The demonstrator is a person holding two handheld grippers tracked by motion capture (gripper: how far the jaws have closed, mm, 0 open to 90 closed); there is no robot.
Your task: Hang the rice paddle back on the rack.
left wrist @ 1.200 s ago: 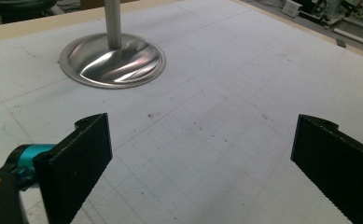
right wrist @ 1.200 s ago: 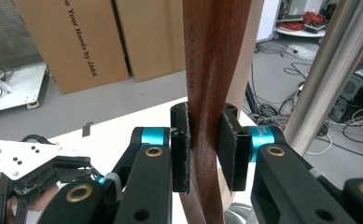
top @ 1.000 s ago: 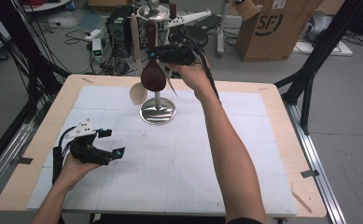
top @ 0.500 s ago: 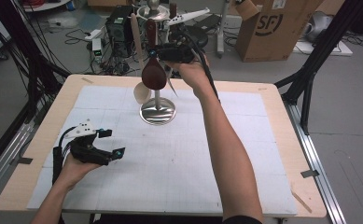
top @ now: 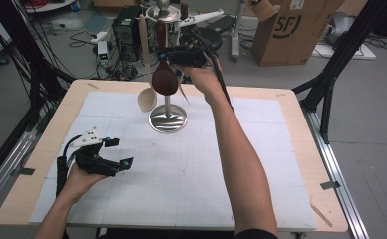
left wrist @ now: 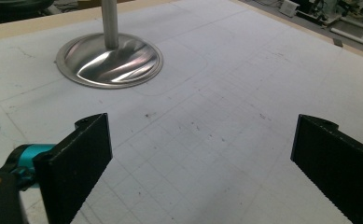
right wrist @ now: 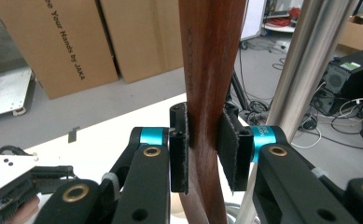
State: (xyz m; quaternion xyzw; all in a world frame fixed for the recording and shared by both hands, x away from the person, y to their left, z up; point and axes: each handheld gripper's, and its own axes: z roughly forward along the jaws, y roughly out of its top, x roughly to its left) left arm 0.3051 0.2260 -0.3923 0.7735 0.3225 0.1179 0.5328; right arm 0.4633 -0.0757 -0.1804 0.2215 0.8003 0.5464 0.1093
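In the high view, the right tongs [top: 167, 54] are raised above the far middle of the counter [top: 290, 129], just beside the top of a metal stand [top: 167, 118] whose round base sits on the white gridded mat [top: 191, 174]. They are clamped on the handle of a dark wooden spoon [top: 164, 77], which hangs upright with its bowl downward, close against the stand's post and well above the base. A pale wooden spoon [top: 146, 97] hangs on the left side of the same stand, its bowl low and near the dark one. The left tongs [top: 115, 152] rest low near the counter's left front, well apart from the stand, with the jaws spread and nothing between them. A cardboard box [top: 293, 30] stands on the floor beyond the counter.

In the left gripper view, the left tongs [left wrist: 202, 158] stand wide apart over the bare gridded mat [left wrist: 226, 107], holding nothing. The stand's shiny base [left wrist: 109, 60] and the foot of its post lie ahead toward the upper left.

In the right gripper view, the right tongs [right wrist: 206, 154] are closed on the dark wooden spoon [right wrist: 212, 70], both pads pressed flat against the handle's sides. The handle runs upright through the grip. The stand's steel post [right wrist: 305, 60] rises just to the right of it, slightly tilted in this view. The left tongs' grey plate [right wrist: 2, 170] shows low at the left edge.
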